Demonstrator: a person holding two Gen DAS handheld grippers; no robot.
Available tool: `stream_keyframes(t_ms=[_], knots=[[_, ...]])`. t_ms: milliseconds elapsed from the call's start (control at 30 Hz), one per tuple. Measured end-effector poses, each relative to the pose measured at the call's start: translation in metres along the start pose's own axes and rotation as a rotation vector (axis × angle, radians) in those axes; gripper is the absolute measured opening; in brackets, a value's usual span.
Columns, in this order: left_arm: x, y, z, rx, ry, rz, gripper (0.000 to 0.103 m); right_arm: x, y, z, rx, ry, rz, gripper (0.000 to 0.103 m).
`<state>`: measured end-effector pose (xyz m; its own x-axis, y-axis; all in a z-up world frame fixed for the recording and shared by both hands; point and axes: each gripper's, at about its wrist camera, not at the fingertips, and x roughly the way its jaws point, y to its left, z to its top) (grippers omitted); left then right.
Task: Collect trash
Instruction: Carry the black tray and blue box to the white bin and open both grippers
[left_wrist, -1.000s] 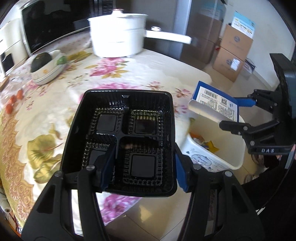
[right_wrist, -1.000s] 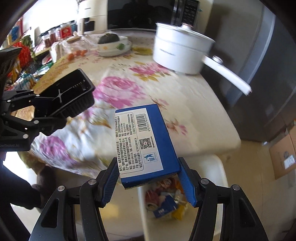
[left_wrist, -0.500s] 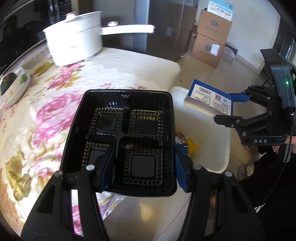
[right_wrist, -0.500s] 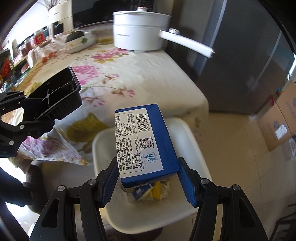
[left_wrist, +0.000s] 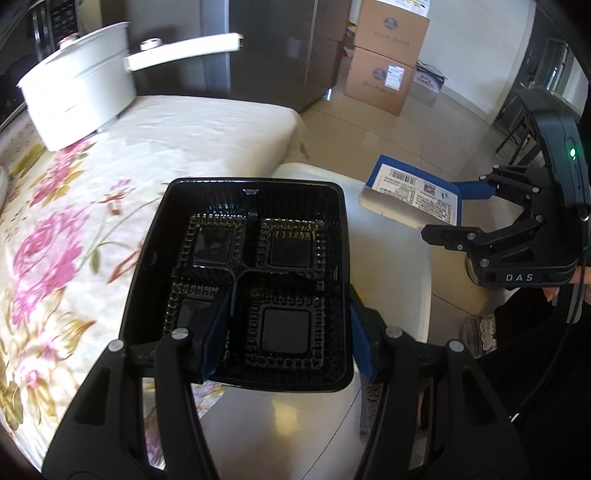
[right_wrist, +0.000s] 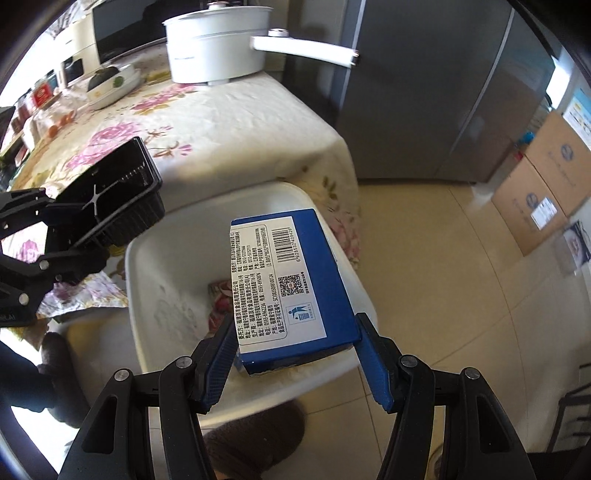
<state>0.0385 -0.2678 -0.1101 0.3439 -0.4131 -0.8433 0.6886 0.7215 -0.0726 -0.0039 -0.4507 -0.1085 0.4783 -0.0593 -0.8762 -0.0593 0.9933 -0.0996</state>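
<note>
White bin (right_wrist: 155, 266) below; left claw (left_wrist: 288, 343) grips black four-cell tray (left_wrist: 255, 273), right claw (right_wrist: 295, 354) grips blue box (right_wrist: 317, 273).

Tray (left_wrist: 258, 258): glossy black plastic, ribbed. Box (right_wrist: 291, 288): smooth blue card, white paper label. Bin (right_wrist: 162, 258): smooth white plastic. Tablecloth (left_wrist: 110, 184): matt floral cloth. Pot (right_wrist: 218, 40): glossy white.

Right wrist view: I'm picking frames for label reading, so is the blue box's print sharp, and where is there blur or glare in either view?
Right wrist view: blue box label sharp; cartons at right smeared. Left wrist view: black tray crisp, white pot and tablecloth motion-blurred, cloth's far end washed out by sunlight.
</note>
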Motion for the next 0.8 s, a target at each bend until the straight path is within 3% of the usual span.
stream_keyframes(t_ms=[167, 233, 267, 300, 500, 800], knots=[[0.013, -0.012, 0.006, 0.026, 0.001, 0.006, 0.063, 0.001, -0.009, -0.003, 0.015, 0.005, -0.006, 0.063], [0.019, -0.014, 0.009, 0.035, 0.023, 0.026, 0.077, 0.003, -0.011, -0.005, 0.015, 0.009, -0.008, 0.063], [0.02, -0.013, 0.01, 0.035, 0.026, 0.048, 0.092, 0.003, -0.012, -0.006, 0.015, 0.012, -0.008, 0.063], [0.02, -0.013, 0.01, 0.041, 0.024, 0.063, 0.095, 0.005, -0.012, -0.006, 0.014, 0.014, -0.008, 0.063], [0.018, -0.015, 0.008, 0.081, 0.039, 0.084, 0.096, 0.008, -0.012, -0.004, 0.012, 0.022, -0.008, 0.063], [0.006, -0.004, 0.003, 0.065, 0.04, 0.099, 0.097, 0.009, -0.005, 0.001, 0.003, 0.017, 0.001, 0.064]])
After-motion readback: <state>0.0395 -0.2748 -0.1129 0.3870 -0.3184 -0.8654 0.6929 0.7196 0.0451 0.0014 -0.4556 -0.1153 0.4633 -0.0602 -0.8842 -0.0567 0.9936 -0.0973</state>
